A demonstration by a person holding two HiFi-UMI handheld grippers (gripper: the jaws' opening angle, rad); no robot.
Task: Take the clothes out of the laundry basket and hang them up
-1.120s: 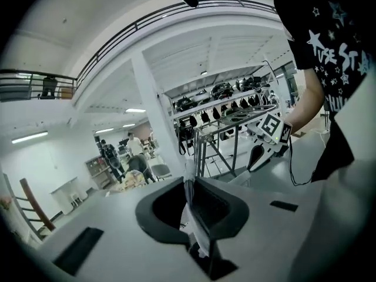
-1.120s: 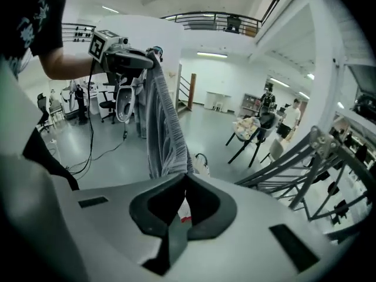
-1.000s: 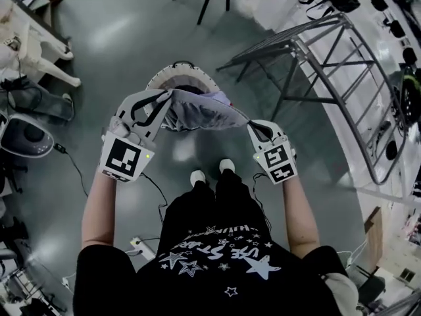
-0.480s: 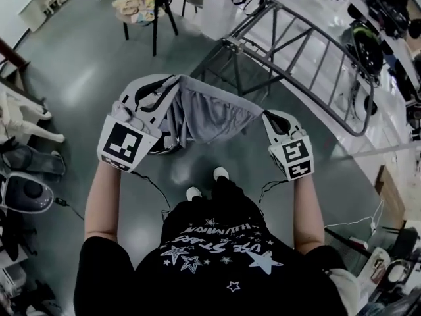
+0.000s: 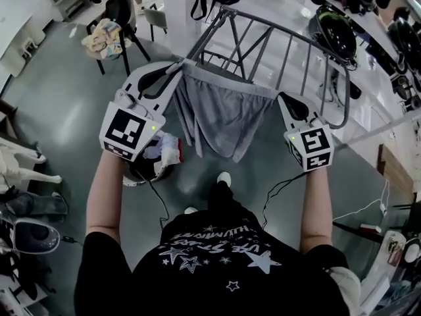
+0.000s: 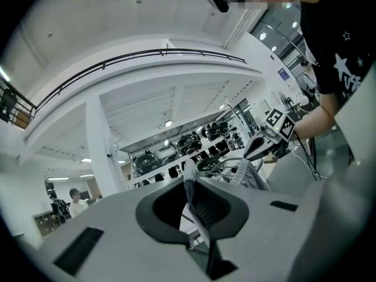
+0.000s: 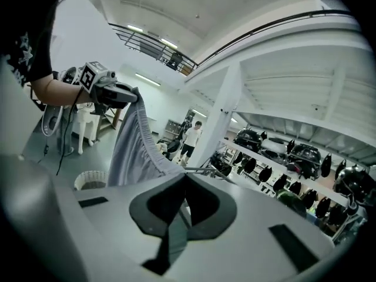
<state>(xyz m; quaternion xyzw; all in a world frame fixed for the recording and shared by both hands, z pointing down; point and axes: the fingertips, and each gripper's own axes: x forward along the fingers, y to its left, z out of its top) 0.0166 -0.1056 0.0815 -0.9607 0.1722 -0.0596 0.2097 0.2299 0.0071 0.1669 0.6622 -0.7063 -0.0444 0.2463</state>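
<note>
A pair of grey shorts [image 5: 220, 120] hangs stretched by its waistband between my two grippers, just in front of the metal drying rack [image 5: 289, 41]. My left gripper [image 5: 180, 66] is shut on the waistband's left end, and the right gripper [image 5: 280, 99] is shut on its right end. In the left gripper view the fabric [image 6: 189, 188] is pinched between the closed jaws. In the right gripper view the shorts [image 7: 136, 148] run from my jaws across to the left gripper [image 7: 130, 94]. The white laundry basket [image 5: 135, 176] stands on the floor under my left hand with clothes in it.
A black chair with clothes piled on it [image 5: 105, 37] stands at the back left. Dark helmets [image 5: 335, 28] line shelves beyond the rack. A white chair [image 5: 23, 170] and cables lie at the left. A person [image 7: 189, 137] stands by a white column.
Both grippers have lifted the shorts up out of the basket and carried them toward the drying rack. The shorts were bunched and now hang spread out.
</note>
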